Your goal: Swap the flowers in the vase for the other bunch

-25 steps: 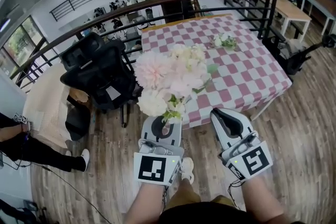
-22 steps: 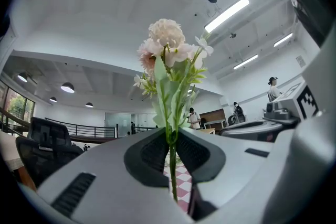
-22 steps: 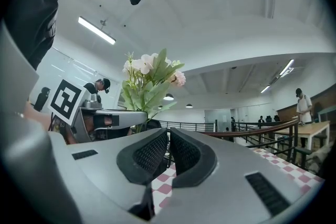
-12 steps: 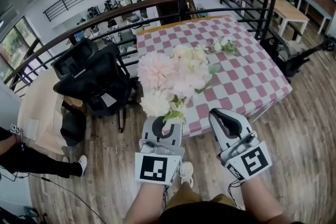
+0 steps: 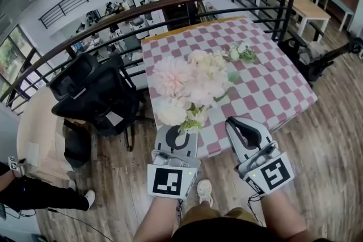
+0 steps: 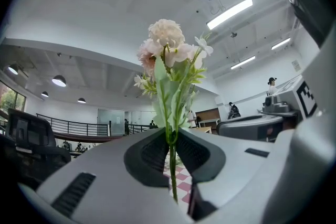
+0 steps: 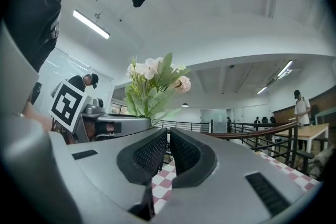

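Short of the checked table (image 5: pixel 278 85), my left gripper (image 5: pixel 180 140) is pinched on the thin stems of the pale bunch (image 5: pixel 190 85), blooms upright above it; the right gripper (image 5: pixel 245 132) is closed and empty. The bunch looks light, top-heavy and crushable: grip low on the stems. The other bunch (image 5: pixel 240 52) lies on the table.

Head view: high up behind both grippers, looking steeply down. The left gripper (image 5: pixel 180 133) and right gripper (image 5: pixel 239 122) sit close at bottom centre, the checked table (image 5: pixel 272 82) just ahead of their tips. Left gripper view: low behind its own jaws, facing along them near level. The bunch (image 6: pixel 170 60) is right at the tips, dead centre. Right gripper view: same mount, bunch off that gripper's left side. All three views share bunch and table, and each gripper view catches the other gripper at its edge.
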